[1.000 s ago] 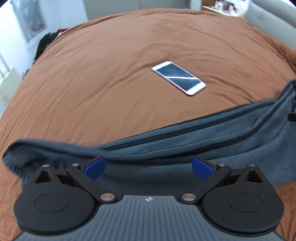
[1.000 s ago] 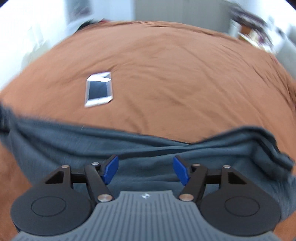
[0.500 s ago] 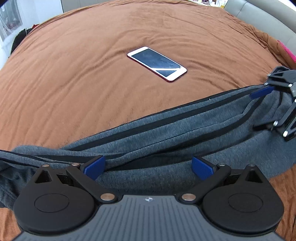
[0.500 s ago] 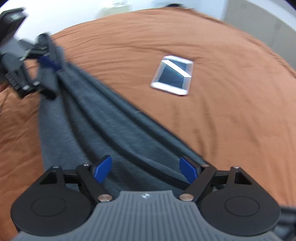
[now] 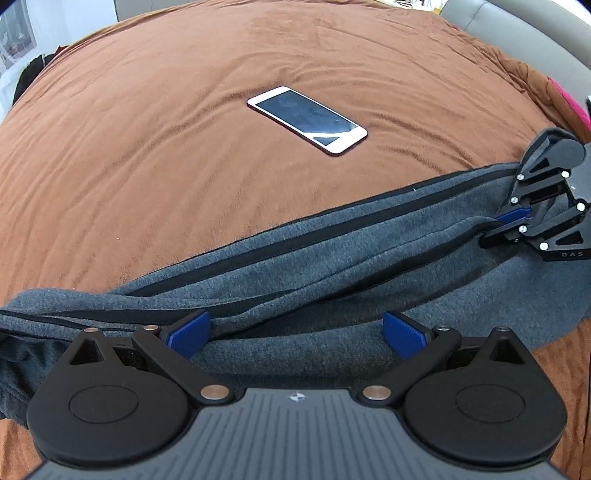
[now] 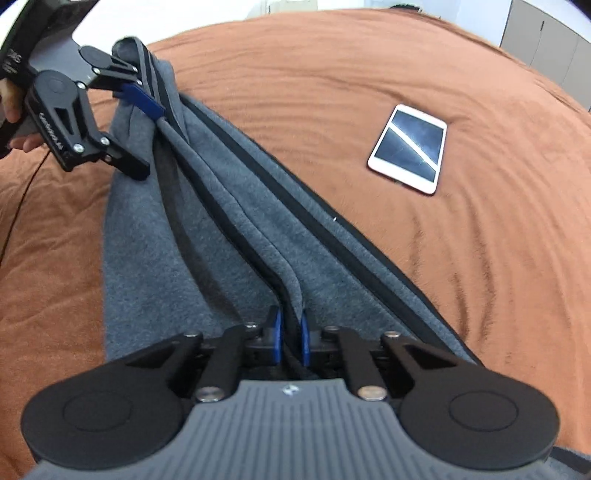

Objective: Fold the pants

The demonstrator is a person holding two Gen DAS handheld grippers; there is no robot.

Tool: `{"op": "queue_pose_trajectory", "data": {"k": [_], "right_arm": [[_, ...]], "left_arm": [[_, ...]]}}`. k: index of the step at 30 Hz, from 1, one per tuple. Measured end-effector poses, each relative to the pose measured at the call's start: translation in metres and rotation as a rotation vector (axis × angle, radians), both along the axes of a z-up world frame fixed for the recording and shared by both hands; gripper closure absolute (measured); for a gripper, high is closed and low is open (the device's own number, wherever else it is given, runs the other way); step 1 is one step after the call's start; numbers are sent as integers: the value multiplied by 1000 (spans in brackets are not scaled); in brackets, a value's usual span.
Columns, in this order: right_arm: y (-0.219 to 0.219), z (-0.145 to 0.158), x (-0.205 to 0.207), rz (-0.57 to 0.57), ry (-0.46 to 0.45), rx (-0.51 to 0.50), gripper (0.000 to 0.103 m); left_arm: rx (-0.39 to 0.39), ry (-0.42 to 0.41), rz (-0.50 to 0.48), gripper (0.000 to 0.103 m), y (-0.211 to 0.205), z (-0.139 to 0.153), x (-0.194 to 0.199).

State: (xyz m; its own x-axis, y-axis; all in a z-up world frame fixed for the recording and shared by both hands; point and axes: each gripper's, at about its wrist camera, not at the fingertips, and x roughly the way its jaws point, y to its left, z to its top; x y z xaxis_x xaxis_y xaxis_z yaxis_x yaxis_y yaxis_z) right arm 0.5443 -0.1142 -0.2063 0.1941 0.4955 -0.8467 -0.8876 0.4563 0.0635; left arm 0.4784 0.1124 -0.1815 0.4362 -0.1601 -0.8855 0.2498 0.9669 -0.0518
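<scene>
Grey pants with black side stripes lie in a long strip across the brown bedspread; they also show in the right wrist view. My left gripper is open, its blue pads either side of the pants' edge at one end. In the right wrist view the left gripper shows at the far end, jaws apart beside the cloth. My right gripper is shut on a fold of the pants at the other end. It shows in the left wrist view at the right edge.
A white and pink phone lies face up on the bedspread beyond the pants, also in the right wrist view. A grey headboard or sofa borders the far right. A hand holds the left gripper.
My right gripper has closed on the pants' fold. The pants have been drawn out straighter between the two grippers. The left gripper stays open.
</scene>
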Motion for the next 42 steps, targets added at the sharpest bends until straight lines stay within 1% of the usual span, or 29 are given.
{"op": "queue_pose_trajectory", "data": {"k": [2,4,6,8,11,12,15,17,19,20,21,22,23,24,25,26,27,28,30,32,33,34,36,38,40,42], "right_arm": [[-2,7,-2,-6,-24,13,98],[-5,19,-3,-24,-59,38,98],[-7,29,2,-62,-80,68,98],[-7,34,10,-91,-92,71,98],[-8,28,24,-140,-100,47,98],[-6,22,28,-163,-96,36,98],[1,4,42,-237,-77,17,98],[5,-8,45,-259,-65,-6,97],[12,-15,37,-250,-117,-39,91],[14,-15,34,-252,-143,-40,86],[14,-13,32,-273,-165,-41,59],[14,-10,31,-312,-188,-48,25],[12,-6,30,-352,-212,-37,16],[6,2,28,-391,-236,4,19],[2,10,26,-413,-233,36,35],[-3,17,24,-423,-212,69,40],[-5,26,22,-431,-193,98,43],[-5,33,18,-430,-188,118,43],[7,45,4,-365,-185,133,43],[27,52,-14,-292,-199,121,43],[38,53,-23,-260,-190,125,43],[46,53,-29,-232,-171,135,43],[62,52,-40,-198,-137,150,43],[79,48,-47,-170,-121,159,43],[96,45,-53,-156,-126,160,43],[108,42,-54,-148,-107,178,43]], "left_arm": [[0,-3,4,0,1,4,0],[7,-25,3,0,0,11,-1],[0,-49,2,0,1,17,-1],[-3,-57,17,0,3,19,5],[12,-71,48,0,7,9,19],[12,-67,59,0,10,3,25],[34,-32,90,0,18,-18,40],[42,-14,117,0,23,-32,45],[28,-24,133,0,28,-39,42],[15,-42,135,0,30,-39,39],[11,-54,137,0,32,-37,36],[12,-65,145,0,34,-32,33],[9,-83,161,0,38,-23,27],[2,-100,169,0,43,-12,19],[-2,-115,161,0,48,-1,10],[-4,-135,148,0,54,10,3],[1,-149,141,0,61,21,-5],[8,-148,138,0,71,31,-15],[-13,-130,124,0,92,43,-33],[-54,-84,114,0,113,46,-49],[-53,-65,126,0,123,44,-54],[-29,-58,146,0,131,41,-58],[23,-78,201,0,142,35,-66],[45,-138,276,0,153,31,-69],[31,-212,317,0,159,31,-65],[16,-246,337,0,163,30,-53]]}}
